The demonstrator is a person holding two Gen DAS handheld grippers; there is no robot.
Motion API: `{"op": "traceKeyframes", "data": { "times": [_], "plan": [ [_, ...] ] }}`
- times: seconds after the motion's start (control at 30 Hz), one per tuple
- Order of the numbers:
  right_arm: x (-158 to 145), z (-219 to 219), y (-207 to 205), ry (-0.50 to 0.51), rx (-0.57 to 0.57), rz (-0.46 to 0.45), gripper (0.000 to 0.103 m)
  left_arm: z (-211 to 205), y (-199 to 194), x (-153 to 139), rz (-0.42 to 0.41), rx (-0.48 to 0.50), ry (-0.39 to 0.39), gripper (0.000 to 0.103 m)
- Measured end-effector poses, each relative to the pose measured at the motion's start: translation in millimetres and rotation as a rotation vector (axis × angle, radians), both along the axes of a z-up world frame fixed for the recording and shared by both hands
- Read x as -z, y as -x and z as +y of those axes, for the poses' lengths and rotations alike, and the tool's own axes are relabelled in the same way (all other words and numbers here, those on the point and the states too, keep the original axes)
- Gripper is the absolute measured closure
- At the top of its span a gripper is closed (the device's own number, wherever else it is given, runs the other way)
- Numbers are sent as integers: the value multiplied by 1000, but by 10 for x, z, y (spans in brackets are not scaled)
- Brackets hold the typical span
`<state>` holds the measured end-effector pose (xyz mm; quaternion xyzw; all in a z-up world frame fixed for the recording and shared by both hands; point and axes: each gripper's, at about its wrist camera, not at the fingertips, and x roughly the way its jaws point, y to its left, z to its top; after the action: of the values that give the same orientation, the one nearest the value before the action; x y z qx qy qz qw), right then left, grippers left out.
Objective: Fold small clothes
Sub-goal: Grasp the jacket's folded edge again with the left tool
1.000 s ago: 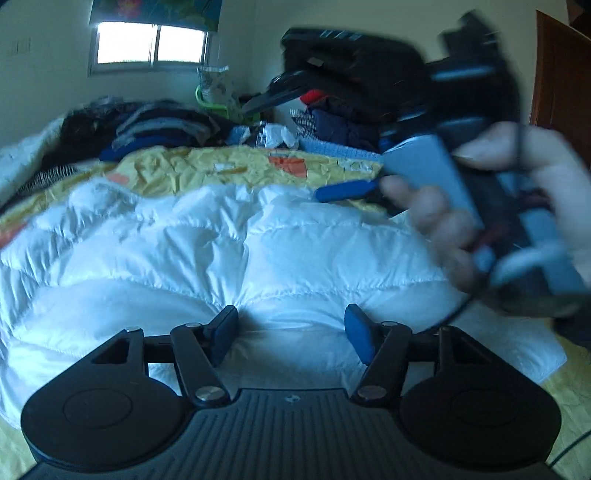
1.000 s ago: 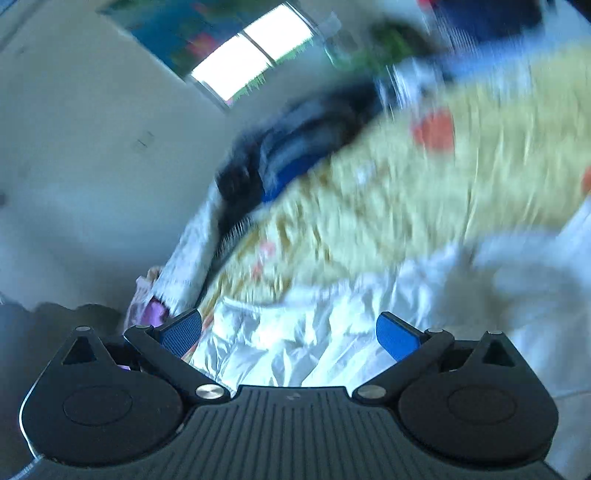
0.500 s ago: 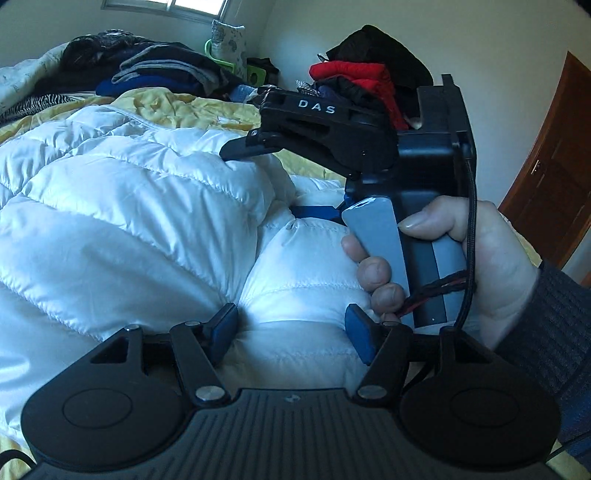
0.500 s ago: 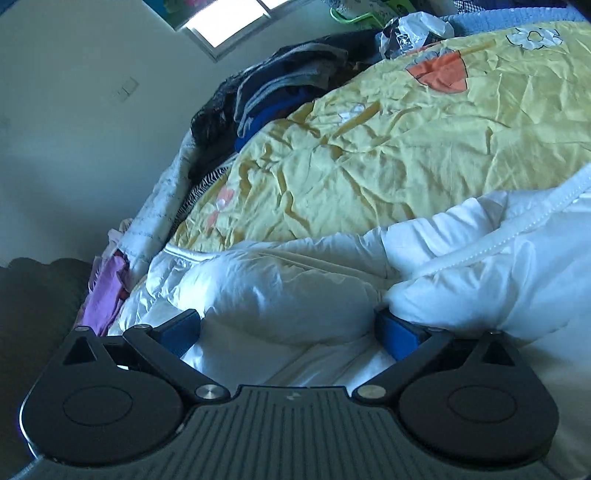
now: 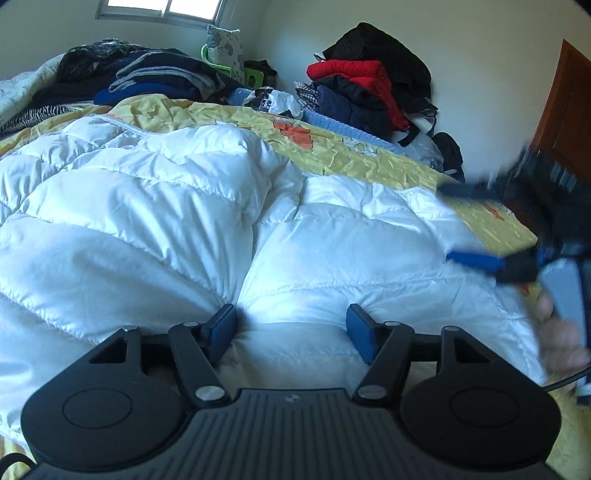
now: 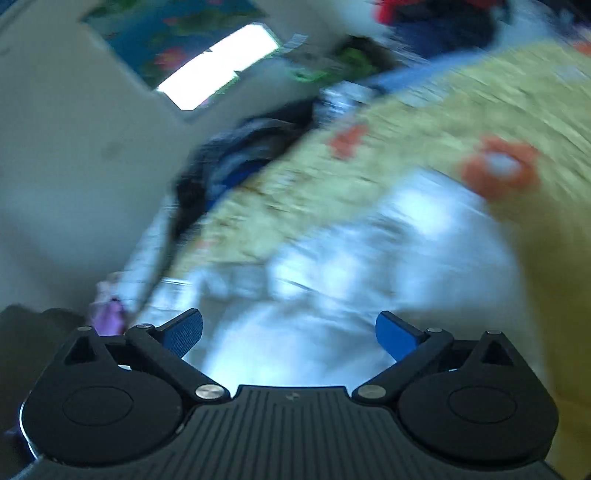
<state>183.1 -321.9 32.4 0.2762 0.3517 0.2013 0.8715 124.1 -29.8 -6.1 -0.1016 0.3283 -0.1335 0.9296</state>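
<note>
Covering a bed point(image 5: 369, 155): one crumpled yellow sheet with orange patches, and on it one white quilted puffer jacket point(image 5: 155, 221), spread across most of the near side and bunched into two puffy lobes with a deep crease between them. Beyond it, against the pale wall: one stack of dark folded clothes point(image 5: 147, 79) at the left under one window point(image 5: 162, 5), one red-and-black heap of jackets point(image 5: 369, 85) in the corner, one crinkled white plastic bag point(image 5: 275, 101) between the two piles, one green item point(image 5: 251, 75) behind them. One brown wooden door point(image 5: 565, 122) at the right edge. Two grippers in all. Left gripper point(image 5: 291, 328) low over the near hem of the jacket, fingers spread apart with white fabric lying between them, blue pads just beside the cloth, not pinching it. Right gripper point(image 5: 476, 258) blurred at the right side of the left wrist view, beside the jacket's right edge, held by one hand point(image 5: 561, 339). From the right wrist camera, heavy motion blur; fingers point(image 6: 184, 332) spread wide, nothing held between them, white jacket and yellow sheet smeared beneath, window bright at upper left.
</note>
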Motion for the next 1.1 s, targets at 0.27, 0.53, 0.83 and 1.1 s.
{"op": "traceKeyframes", "data": {
  "times": [0.27, 0.53, 0.83, 1.1],
  "plan": [
    [433, -66, -41, 36, -21, -58, 10, -56, -6, 7, -6, -11, -26, 35],
    [453, -20, 36, 60, -36, -136, 7, 24, 269, -179, -91, -99, -42, 35],
    [454, 2, 72, 73, -40, -160, 3, 1347, 1039, -270, -68, -656, 253, 17],
    [467, -2, 77, 67, -42, -164, 2, 1849, 679, 24, 122, -803, 333, 18]
  ]
}}
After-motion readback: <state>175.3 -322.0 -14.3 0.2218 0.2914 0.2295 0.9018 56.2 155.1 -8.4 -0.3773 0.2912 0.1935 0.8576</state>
